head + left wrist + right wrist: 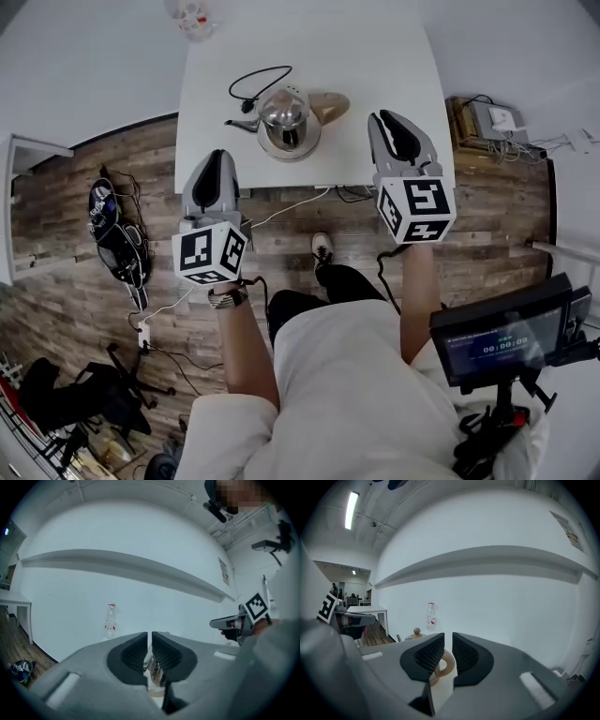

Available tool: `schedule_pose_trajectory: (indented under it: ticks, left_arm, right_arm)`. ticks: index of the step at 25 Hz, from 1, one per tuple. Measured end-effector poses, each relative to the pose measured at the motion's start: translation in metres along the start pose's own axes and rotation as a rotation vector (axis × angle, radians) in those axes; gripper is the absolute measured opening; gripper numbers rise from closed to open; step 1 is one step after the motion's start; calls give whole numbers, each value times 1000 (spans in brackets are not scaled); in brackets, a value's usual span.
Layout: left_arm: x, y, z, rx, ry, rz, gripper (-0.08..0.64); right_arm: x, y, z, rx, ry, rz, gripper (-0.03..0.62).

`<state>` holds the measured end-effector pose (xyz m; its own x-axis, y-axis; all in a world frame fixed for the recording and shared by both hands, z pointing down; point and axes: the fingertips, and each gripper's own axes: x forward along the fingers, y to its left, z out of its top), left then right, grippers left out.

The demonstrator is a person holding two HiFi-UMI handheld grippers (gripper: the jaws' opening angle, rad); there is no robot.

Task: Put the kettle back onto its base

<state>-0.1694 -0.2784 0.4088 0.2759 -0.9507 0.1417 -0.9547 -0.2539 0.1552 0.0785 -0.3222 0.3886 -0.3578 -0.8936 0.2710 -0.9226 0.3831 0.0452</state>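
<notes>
A steel kettle (286, 117) with a pale wooden handle (328, 103) stands on the white table (394, 56), on what looks like its round base (290, 154). A black cord (258, 80) loops behind it. My left gripper (217, 161) hovers over the table's front edge, left of the kettle. My right gripper (397, 122) hovers to the kettle's right. Both are clear of the kettle. The left gripper (150, 641) pads stand a narrow slit apart around nothing, the kettle (157, 670) glinting beyond. The right gripper (448, 644) shows the same slit, with the handle (445, 665) behind it.
A clear bottle (192, 17) stands at the table's far edge. A screen on a stand (502, 337) is at my right. A dark bag (117, 234) and a power strip (143, 333) lie on the wooden floor at left, a cable box (492, 122) at right.
</notes>
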Motion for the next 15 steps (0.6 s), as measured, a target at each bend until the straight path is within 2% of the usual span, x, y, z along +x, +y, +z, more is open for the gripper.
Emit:
schedule_pose_trajectory:
  ticks: [6,10,15]
  left_arm:
    - [-11,-24,57,121,-45,-16,6]
    - [-14,-41,97,227,-71,-5,6]
    - [-48,-57,161,252,-156,-30,6]
  right_arm:
    - [-24,-4,63,-38,-115,30,3]
    - [-42,-8,101,-95,-156,16,3]
    - [-87,3,164,-140,-221,-36,2]
